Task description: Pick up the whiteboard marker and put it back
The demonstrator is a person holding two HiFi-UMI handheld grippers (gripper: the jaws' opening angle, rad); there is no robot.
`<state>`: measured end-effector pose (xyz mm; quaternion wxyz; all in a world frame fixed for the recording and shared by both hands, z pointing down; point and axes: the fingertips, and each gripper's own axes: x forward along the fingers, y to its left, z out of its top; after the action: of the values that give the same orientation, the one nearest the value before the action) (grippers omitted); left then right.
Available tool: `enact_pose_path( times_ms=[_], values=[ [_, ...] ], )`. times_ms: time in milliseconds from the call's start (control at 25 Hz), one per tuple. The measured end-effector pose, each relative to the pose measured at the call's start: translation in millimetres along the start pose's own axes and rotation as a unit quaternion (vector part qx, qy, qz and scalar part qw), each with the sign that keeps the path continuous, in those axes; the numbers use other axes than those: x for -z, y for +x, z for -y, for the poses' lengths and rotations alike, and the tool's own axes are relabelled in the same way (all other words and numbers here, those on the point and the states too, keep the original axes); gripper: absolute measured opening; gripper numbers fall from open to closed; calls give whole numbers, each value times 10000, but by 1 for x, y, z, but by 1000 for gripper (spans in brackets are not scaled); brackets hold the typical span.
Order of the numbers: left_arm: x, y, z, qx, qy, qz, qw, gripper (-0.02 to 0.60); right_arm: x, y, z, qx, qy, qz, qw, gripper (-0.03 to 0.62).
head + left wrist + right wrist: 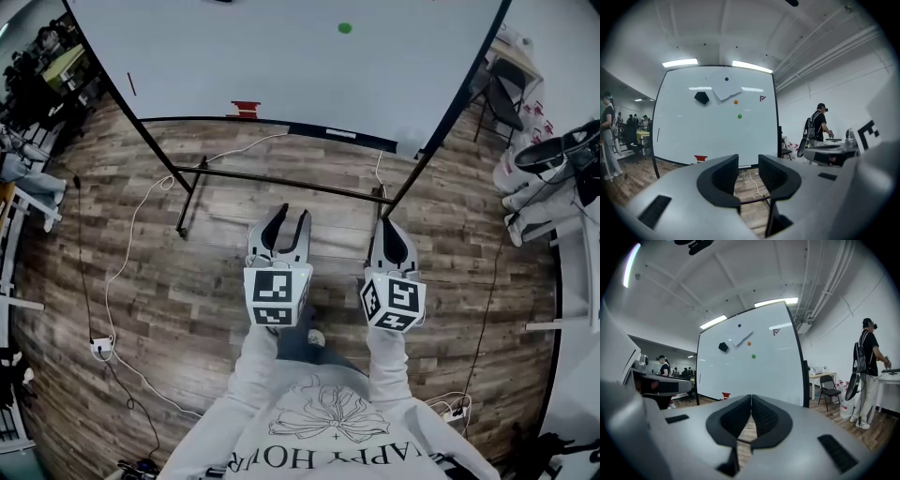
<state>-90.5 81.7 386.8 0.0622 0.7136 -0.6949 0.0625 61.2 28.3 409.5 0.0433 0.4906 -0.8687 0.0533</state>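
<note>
The whiteboard (pixel 281 56) stands ahead on a black frame, some way from both grippers. A thin dark stick (pixel 131 84) shows near its left edge; I cannot tell whether it is the marker or a drawn line. A small red object (pixel 246 109) sits at the board's lower edge. My left gripper (pixel 287 220) is open with nothing between its jaws, and in the left gripper view (pixel 748 164) only floor shows through the gap. My right gripper (pixel 392 234) is shut and holds nothing; in the right gripper view (pixel 751 401) its pads meet.
The stand's crossbar (pixel 281 183) and legs lie low ahead. White cables (pixel 122 281) and a power strip (pixel 101 349) trail over the wooden floor at left. A green magnet (pixel 344 28) is on the board. A folding chair (pixel 506 94) and a person (pixel 818 126) are at right.
</note>
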Motion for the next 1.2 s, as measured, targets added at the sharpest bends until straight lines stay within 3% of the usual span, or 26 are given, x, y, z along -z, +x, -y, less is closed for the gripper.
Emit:
enact_pose_path(
  times_ms=[320, 760, 960, 1200],
  values=[
    [3, 92, -20, 214, 92, -178, 9996, 114, -11, 72, 40, 310, 36, 65, 9995, 3],
    [-6, 238, -37, 1064, 821, -607, 9891, 120, -35, 188, 98, 903, 202, 133, 9956, 3],
    [8, 292, -42, 1500, 1248, -922, 9764, 120, -29, 228, 112, 1113, 200, -45, 9936, 3],
    [33, 344, -37, 2016, 1902, -1299, 9520, 120, -15, 262, 124, 1285, 207, -229, 9912, 3]
  ],
)
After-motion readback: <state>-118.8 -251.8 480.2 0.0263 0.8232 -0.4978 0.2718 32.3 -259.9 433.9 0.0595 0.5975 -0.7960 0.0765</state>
